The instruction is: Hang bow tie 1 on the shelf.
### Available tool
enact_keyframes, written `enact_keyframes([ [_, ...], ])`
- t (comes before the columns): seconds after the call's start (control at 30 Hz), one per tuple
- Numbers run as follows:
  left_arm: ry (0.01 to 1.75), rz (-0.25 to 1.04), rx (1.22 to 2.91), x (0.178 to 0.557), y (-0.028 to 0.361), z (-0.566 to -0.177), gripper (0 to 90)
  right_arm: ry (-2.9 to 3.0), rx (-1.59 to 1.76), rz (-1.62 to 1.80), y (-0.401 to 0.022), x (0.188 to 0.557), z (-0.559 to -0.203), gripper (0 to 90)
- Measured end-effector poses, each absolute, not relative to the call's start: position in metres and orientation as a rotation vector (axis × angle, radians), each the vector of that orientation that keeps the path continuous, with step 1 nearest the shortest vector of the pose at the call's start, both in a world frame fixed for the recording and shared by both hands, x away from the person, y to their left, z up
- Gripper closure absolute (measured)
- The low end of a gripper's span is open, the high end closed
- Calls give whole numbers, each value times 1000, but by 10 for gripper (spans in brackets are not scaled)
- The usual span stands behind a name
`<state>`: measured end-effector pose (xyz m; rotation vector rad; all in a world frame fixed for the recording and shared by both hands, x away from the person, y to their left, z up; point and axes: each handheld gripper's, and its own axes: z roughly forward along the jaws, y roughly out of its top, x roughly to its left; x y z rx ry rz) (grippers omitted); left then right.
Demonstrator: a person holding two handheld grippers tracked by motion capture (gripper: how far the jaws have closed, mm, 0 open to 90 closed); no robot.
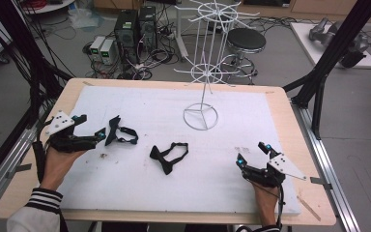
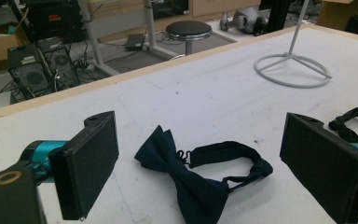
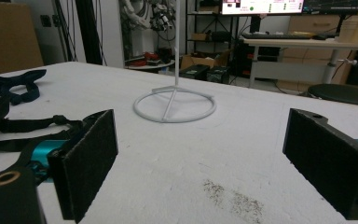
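Left gripper (image 2: pixel 191 163): jaws stood wide, empty. Navy bow tie (image 2: pixel 186 175) between: soft, light, floppy; knot judged best hold.

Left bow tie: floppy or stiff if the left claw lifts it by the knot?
Probably floppy: the bow tie is soft fabric, and its thin strap lies in a loose loop, so it would likely dangle. Likely light. The open left claw already straddles it; fabric on padded jaws seems unlikely to slip.

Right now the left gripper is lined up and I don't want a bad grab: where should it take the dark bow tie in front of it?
Probably at the knot of the bow tie, the narrow waist between its flat wings. Left gripper comes straight ahead, jaws open, one either side; the strap loop lies behind.
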<state>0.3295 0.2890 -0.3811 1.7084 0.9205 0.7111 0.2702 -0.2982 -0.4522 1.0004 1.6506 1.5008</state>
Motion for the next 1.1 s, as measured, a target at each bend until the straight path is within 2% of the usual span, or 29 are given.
enact_keyframes([
  [0.83,1070,618,1975,370,272,-375,122,1651,1001,1501,-298,270,-452,95],
  [1.1,1144,542,2022,386,269,-376,128,1655,1002,1499,-298,270,-452,95],
])
